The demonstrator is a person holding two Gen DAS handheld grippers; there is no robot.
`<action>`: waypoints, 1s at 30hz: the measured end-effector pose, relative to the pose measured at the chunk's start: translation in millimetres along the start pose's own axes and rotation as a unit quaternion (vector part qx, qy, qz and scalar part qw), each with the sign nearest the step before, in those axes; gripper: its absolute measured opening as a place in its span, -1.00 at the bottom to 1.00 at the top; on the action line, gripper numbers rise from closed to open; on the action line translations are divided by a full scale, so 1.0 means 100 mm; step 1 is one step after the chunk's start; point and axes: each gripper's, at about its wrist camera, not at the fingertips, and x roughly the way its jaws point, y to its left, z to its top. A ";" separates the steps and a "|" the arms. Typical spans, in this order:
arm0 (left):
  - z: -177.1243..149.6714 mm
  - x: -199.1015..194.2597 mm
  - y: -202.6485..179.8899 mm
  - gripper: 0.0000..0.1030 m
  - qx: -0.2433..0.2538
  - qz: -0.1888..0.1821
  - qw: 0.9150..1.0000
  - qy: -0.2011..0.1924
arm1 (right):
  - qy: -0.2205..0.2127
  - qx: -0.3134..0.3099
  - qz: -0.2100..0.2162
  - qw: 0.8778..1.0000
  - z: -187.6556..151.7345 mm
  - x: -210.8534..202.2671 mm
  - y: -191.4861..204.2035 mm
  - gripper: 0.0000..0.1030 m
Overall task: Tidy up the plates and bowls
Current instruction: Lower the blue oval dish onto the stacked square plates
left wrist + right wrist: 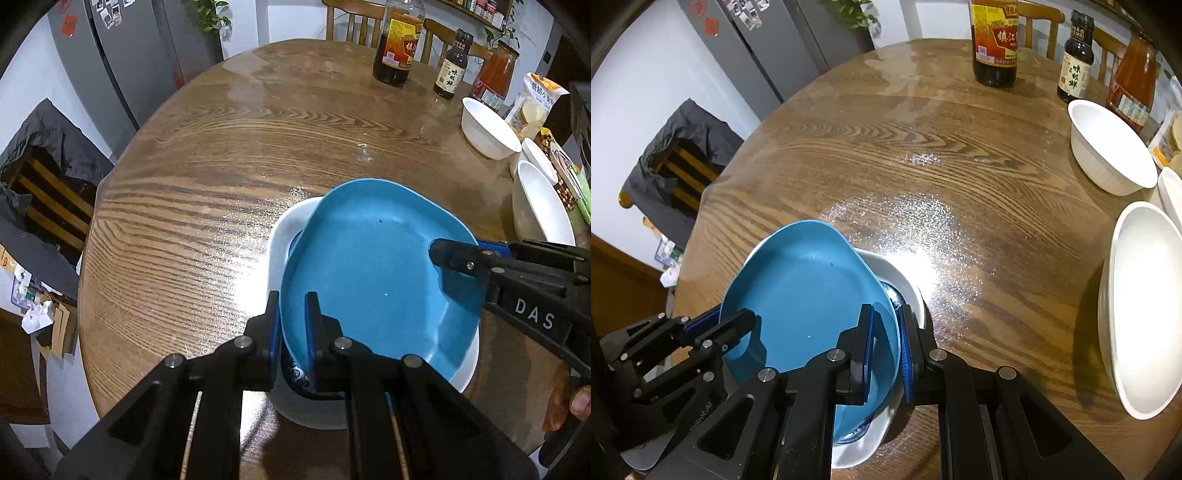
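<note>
A blue plate [369, 258] [805, 295] sits tilted over a white dish [284, 236] [905, 280]. A blue-patterned dish [299, 373] [892, 291] shows inside the white one, mostly hidden. My left gripper [293, 299] is shut on the plate's near rim in the left wrist view, one pad inside and one outside. It shows again as the left gripper [731, 317] at the plate's left edge. My right gripper [885, 314] is shut on the opposite rim, and appears as the right gripper [461, 249] in the left wrist view.
Three white bowls [487, 129] [1108, 147], [1145, 302], [539, 158] stand at the round wooden table's [221, 166] right side. Dark sauce bottles [397, 40] [995, 40], a red jar [495, 74] and a snack packet [535, 103] line the back. A chair with a dark jacket [44, 177] stands left.
</note>
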 end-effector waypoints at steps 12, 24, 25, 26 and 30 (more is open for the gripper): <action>-0.01 0.01 -0.05 -0.79 0.012 0.010 1.000 -0.004 | -0.002 -0.007 -0.010 1.000 0.00 -0.01 0.02 -0.71; -0.02 0.02 -0.09 -0.77 0.018 0.017 1.000 -0.005 | -0.003 -0.010 -0.018 1.000 -0.01 -0.01 0.03 -0.71; -0.02 0.02 -0.09 -0.77 0.019 0.018 1.000 -0.005 | -0.003 -0.010 -0.018 1.000 -0.01 -0.01 0.03 -0.71; -0.02 0.02 -0.09 -0.77 0.019 0.018 1.000 -0.005 | -0.003 -0.010 -0.018 1.000 -0.01 -0.01 0.03 -0.71; -0.01 0.02 -0.09 -0.73 0.019 0.018 1.000 -0.004 | -0.002 -0.011 -0.019 1.000 0.00 -0.01 0.03 -0.71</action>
